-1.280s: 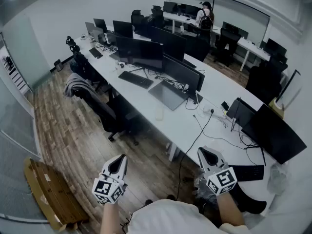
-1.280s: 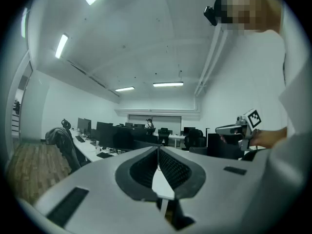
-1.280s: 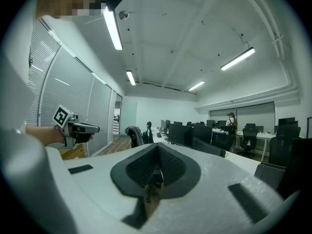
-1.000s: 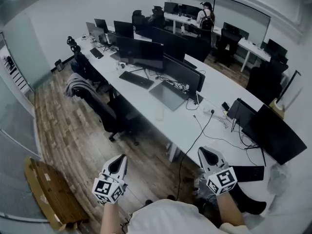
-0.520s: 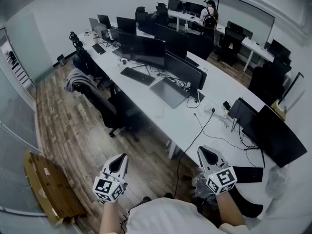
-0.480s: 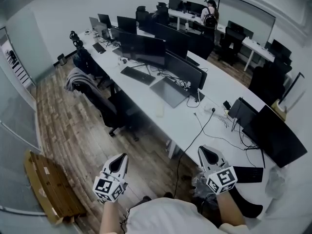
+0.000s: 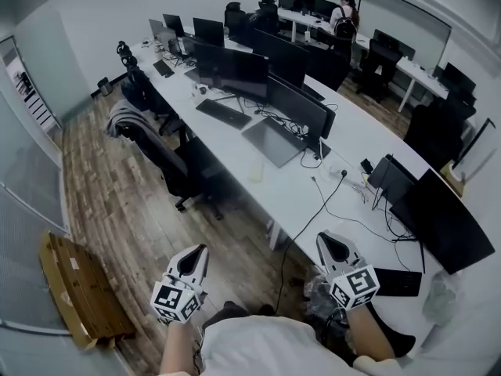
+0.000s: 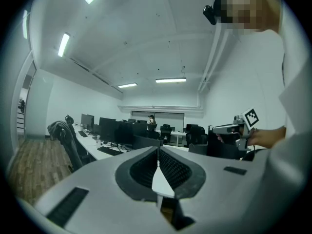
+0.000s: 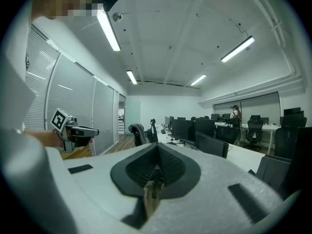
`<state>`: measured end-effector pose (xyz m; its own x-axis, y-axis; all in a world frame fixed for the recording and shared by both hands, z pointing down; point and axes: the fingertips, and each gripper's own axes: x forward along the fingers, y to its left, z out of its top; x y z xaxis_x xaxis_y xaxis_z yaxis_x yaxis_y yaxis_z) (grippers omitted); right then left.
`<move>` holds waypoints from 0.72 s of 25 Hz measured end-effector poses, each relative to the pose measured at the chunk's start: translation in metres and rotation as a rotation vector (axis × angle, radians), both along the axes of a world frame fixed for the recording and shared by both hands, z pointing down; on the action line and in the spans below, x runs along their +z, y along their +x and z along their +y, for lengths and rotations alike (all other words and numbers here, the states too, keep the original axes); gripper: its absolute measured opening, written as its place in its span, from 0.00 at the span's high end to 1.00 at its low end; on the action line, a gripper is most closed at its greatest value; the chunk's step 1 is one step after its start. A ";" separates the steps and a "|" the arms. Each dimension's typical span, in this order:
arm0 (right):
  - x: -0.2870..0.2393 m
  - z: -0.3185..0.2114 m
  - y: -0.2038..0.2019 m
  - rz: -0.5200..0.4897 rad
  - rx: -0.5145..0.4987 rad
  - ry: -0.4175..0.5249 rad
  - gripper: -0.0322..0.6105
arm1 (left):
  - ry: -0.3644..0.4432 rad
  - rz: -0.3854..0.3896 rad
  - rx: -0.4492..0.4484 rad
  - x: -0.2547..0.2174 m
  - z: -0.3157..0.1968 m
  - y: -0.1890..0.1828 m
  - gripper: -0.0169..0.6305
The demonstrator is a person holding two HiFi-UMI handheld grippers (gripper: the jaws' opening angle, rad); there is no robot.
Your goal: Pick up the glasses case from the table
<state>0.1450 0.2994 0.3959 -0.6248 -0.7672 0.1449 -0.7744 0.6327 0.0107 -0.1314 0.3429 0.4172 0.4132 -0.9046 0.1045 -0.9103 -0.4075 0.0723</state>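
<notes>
Your left gripper (image 7: 197,251) and right gripper (image 7: 323,239) sit low in the head view, at about 7 and 5 o'clock, both pointing up-frame towards the long white worktop (image 7: 313,202). In each gripper view the fingers (image 8: 141,169) are closed tip to tip with nothing between them.

What may be the glasses case (image 7: 256,172), a pale oblong too small to confirm, lies alone near the worktop's chair-side edge. It is at roughly 1 o'clock from your left gripper and well apart from both. A grey laptop (image 7: 272,141) lies at its 1 o'clock. A black keyboard (image 7: 395,282) lies at your right gripper's 4 o'clock.
</notes>
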 end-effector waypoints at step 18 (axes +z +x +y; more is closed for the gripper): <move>0.007 -0.092 -0.051 0.011 0.070 -0.013 0.95 | -0.019 0.009 0.063 -0.001 -0.112 -0.046 0.95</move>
